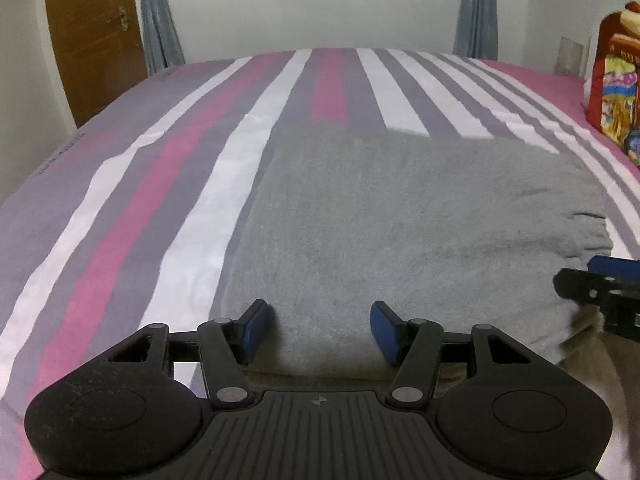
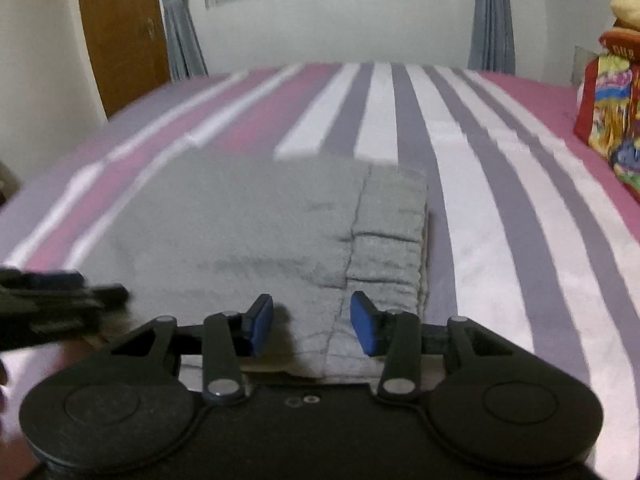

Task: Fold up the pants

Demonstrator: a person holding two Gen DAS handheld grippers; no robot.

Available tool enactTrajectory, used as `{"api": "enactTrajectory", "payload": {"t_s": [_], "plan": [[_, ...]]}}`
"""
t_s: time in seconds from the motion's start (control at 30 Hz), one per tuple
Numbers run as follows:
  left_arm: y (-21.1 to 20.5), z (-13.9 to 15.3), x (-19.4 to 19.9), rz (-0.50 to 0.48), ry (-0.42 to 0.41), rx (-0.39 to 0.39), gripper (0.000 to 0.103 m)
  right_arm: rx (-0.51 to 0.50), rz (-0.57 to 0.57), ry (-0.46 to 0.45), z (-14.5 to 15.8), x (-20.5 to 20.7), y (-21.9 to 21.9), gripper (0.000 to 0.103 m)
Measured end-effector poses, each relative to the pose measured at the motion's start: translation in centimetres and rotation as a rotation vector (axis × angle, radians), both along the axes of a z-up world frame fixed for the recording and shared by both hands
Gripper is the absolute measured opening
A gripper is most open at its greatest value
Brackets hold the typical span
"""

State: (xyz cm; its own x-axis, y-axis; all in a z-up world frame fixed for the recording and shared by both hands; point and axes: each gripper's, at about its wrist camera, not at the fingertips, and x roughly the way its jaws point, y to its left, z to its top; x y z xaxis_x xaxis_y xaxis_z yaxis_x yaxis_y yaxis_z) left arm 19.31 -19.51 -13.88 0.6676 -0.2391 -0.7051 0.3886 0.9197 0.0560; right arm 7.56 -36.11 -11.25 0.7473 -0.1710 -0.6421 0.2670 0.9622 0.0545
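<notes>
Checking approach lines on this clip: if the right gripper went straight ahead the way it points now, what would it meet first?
Most likely the grey pants. The right gripper, jaws open, sits low over their near edge by the ribbed waistband, pointing across them. Its height above the fabric is unclear, so it might skim over toward the striped bedsheet.

Your right-wrist view is smeared by motion: the left gripper (image 2: 60,300) at its left edge is a dark blur, so you can't tell how its jaws stand there. In the left-wrist view your right gripper (image 1: 600,288) is cut off by the right edge, and only part of it shows. The near edge of the pants (image 1: 400,220) is hidden behind the gripper bodies in both views. The colourful bag (image 1: 616,88) at far right is clipped by the frame
</notes>
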Motion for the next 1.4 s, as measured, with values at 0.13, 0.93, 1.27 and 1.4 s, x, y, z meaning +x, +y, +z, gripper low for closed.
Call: {"api": "enactTrajectory", "payload": {"t_s": [0.13, 0.93, 1.27, 1.4], "plan": [[-0.3, 0.4, 0.2, 0.012, 0.012, 0.015, 0.057, 0.006, -0.015, 0.019, 0.3, 1.1, -0.2, 0.044], [1.9, 6.0, -5.5, 0.024, -0.05, 0.021, 0.089, 0.083, -0.029, -0.04, 4.9, -5.6, 2.9, 0.064], [5.1, 10.9, -13.2, 0.0, -0.112, 0.022, 0.103, 0.161, 0.033, -0.018, 7.0, -12.0, 4.9, 0.093], [6.9, 13.0, -16.2, -0.009, -0.124, 0.01, 0.103, 0.167, 0.048, -0.066, 9.1, -15.9, 6.4, 0.103]]}}
